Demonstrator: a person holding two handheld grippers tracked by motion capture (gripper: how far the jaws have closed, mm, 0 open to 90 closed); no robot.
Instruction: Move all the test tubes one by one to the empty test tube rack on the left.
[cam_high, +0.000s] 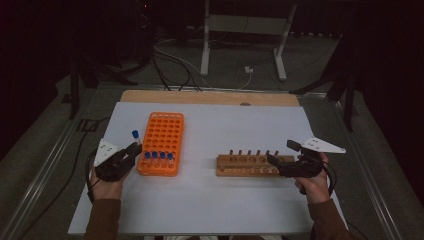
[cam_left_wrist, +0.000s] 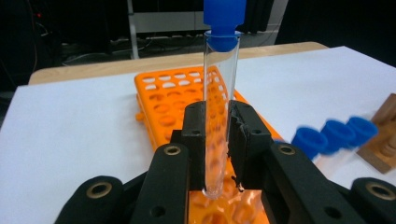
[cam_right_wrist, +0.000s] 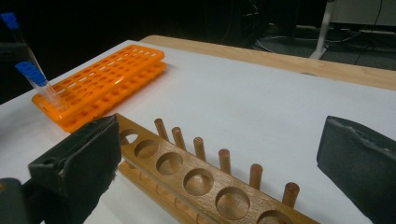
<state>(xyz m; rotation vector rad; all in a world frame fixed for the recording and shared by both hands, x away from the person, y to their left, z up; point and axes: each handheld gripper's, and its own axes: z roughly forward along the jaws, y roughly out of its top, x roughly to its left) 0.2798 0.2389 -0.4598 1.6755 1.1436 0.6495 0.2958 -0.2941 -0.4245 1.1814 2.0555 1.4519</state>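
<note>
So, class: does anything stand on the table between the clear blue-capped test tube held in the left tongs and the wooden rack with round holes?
Nothing visible does. The left tongs grip the clear blue-capped test tube over the orange plastic rack; bare white tabletop lies between that and the wooden rack.

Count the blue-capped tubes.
5. One tube is clamped upright in the left tongs, beside the orange rack. Four stand in a row along the rack's near edge. None seem hidden.
</note>
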